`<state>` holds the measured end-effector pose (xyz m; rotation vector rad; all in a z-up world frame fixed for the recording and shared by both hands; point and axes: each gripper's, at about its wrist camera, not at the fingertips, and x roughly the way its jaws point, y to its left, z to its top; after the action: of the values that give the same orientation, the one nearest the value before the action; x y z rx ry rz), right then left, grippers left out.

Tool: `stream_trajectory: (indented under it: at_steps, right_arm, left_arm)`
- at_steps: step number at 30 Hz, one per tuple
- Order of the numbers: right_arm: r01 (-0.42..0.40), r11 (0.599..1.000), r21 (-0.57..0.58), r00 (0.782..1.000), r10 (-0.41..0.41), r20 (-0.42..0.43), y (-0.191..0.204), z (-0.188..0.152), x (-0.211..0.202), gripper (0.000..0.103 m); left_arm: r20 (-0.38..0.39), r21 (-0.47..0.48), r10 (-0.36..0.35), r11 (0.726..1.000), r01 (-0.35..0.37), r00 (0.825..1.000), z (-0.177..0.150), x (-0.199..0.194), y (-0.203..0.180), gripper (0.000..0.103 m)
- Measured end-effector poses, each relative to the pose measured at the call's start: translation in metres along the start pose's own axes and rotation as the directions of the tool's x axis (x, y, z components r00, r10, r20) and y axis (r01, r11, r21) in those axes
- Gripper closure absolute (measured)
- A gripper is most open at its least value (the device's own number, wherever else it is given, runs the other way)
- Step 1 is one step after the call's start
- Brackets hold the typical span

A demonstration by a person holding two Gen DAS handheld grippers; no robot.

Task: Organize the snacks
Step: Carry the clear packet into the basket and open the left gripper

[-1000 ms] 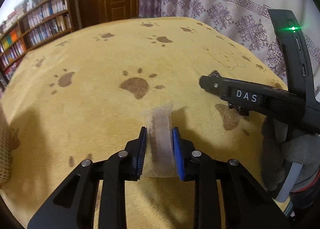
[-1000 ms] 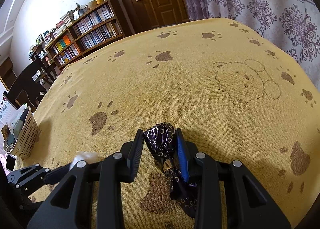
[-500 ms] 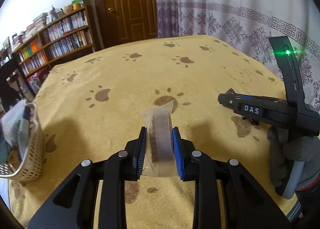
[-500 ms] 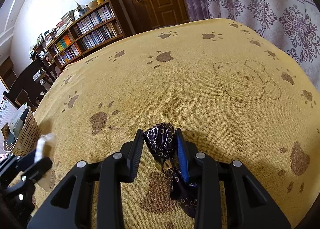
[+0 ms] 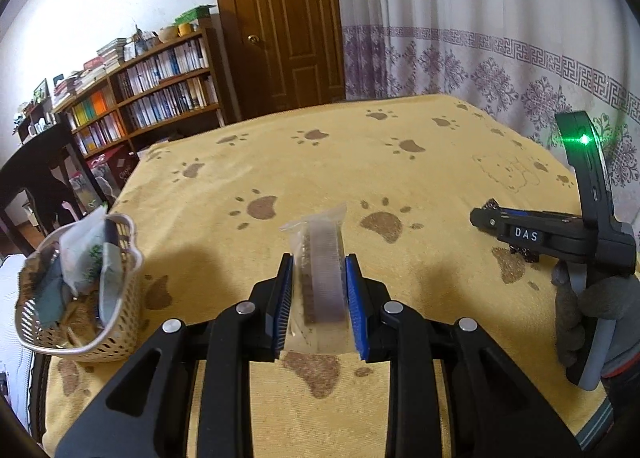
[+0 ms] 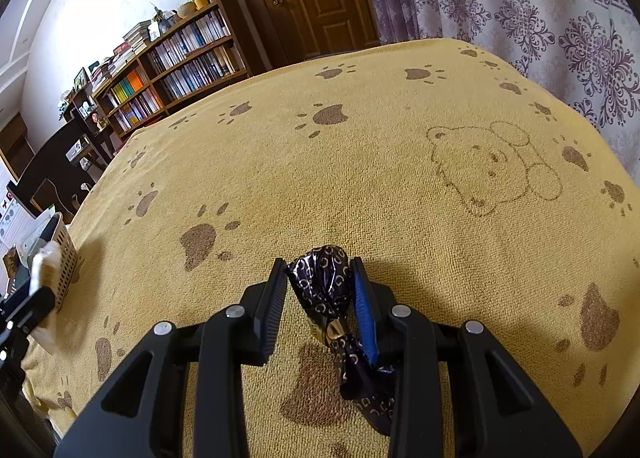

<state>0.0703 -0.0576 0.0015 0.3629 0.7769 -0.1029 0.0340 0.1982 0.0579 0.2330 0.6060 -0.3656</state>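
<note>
Left tongs (image 5: 318, 298): closed on a clear snack packet (image 5: 318, 258), which was held upright between the blue pads, above the cloth.

Snack packet: a brown bar could be seen through the wrapper; its crimped top edge stood clear above the pads.

Right tongs (image 6: 320, 298): closed on a dark foil-wrapped sweet (image 6: 324, 282) printed with pale rings; the twisted tail of the wrapper hung down toward the camera along the right pad.

Right tongs, as seen from the left wrist (image 5: 486, 220): held off to the right, well apart from the left tongs, with a green light lit on the handle and a gloved hand (image 5: 580, 306) wrapped around the grip.

Counter (image 6: 360, 186): covered by a yellow cloth with brown paw prints and an outlined bear.

Basket (image 5: 116, 322): a pale perforated basket was set at the left edge of the counter, left of the left tongs and not touched by them; several packets were already stood inside it.

Basket from the right wrist (image 6: 66, 254): seen at the far left edge, with the left tongs just beside it.

Surroundings: a bookshelf (image 5: 160, 86), a brown door (image 5: 284, 18) and a patterned curtain (image 6: 540, 10) were seen beyond the counter.
</note>
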Motion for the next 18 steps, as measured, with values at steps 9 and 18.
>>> stream_trajectory:
  at_steps: [9,18]
  right_arm:
    - [-0.001,1.000,-0.001,1.000,0.001,0.002,0.000,0.001,-0.001,0.070]
    - [-0.001,1.000,-0.002,1.000,0.001,0.003,0.000,0.001,-0.002,0.070]
  left_arm:
    - [0.029,-0.018,0.025,1.000,-0.025,0.999,0.002,-0.012,0.013,0.077]
    - [0.078,-0.083,0.081,0.994,-0.075,0.994,0.008,-0.034,0.050,0.077]
